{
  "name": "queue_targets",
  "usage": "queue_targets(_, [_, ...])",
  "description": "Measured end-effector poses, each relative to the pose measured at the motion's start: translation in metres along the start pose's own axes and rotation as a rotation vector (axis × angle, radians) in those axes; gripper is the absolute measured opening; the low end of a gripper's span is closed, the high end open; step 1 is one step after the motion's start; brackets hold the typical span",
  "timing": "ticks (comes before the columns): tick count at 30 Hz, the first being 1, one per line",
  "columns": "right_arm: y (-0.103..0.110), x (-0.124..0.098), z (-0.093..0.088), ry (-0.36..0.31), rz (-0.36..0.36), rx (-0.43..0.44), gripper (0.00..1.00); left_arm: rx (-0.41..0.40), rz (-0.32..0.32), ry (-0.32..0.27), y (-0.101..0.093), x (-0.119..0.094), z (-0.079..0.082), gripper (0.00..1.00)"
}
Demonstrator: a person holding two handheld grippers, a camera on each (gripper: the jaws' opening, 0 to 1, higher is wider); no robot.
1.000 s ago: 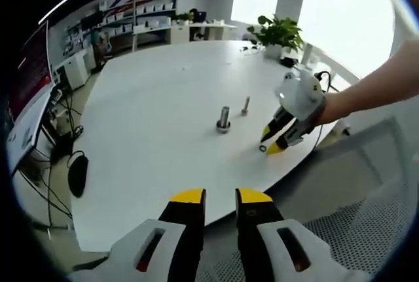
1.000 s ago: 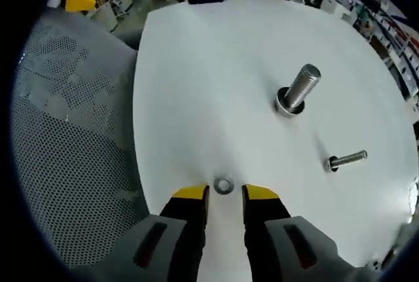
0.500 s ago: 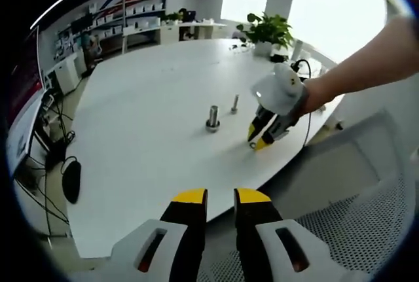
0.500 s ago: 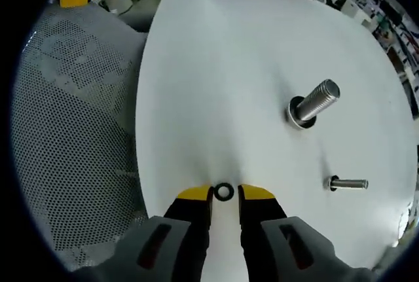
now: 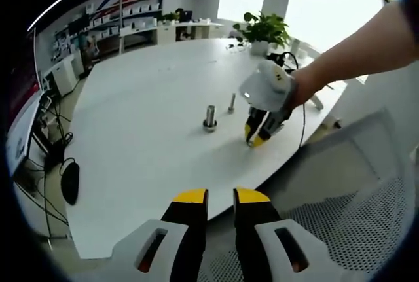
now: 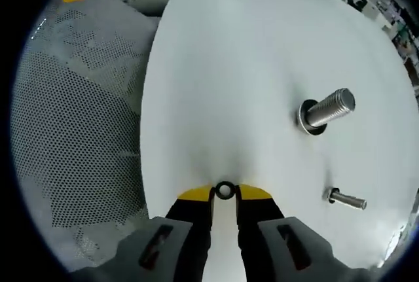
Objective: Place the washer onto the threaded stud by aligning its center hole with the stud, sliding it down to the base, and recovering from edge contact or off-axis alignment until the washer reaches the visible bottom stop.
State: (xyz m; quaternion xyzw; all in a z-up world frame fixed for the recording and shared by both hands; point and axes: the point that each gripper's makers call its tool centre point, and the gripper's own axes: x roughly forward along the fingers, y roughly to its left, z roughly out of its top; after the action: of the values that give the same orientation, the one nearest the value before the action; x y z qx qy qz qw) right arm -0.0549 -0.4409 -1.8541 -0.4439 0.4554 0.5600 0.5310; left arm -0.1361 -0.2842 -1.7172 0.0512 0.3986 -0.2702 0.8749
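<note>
Right gripper (image 6: 224, 193): fingers closing around the washer (image 6: 224, 190) lying on the white counter (image 6: 229, 66), apart from the threaded stud (image 6: 325, 110). Left gripper (image 5: 213, 198): fingers slightly parted, holding nothing.

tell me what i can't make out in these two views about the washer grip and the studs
- Right gripper view: the washer sits between the right gripper tips; actual clamping is too fine to tell.
- Left gripper view: the washer is hidden behind those tips.
- Both views: threads on the smaller stud are too small to read.
- The large stud base is partly hidden by its own shaft.
</note>
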Motion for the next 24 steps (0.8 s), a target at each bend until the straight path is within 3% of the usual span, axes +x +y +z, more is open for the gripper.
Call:
queue_targets(5, [-0.0016,-0.0005,-0.0009,-0.033,-0.004,-0.004,0.14,0.004,0.002,0.012,-0.0006,0.0009,-0.0015,0.13])
queue_targets(13, [-0.0004,-0.0019,-0.0005,-0.075,-0.058,0.065,0.14,0.005,0.003,0.017,-0.0005,0.0011,-0.0022,0.12])
queue_targets(19, [-0.0026,-0.0009,0.0019,-0.066,-0.059,0.099,0.14,0.010,0.004,0.014,-0.0005,0.0009,-0.0019,0.12])
queue_targets(24, [-0.0019,-0.0011,0.0033,-0.080,-0.106,0.128,0.14,0.013,-0.001,0.020,-0.0015,0.0013,-0.0028,0.12])
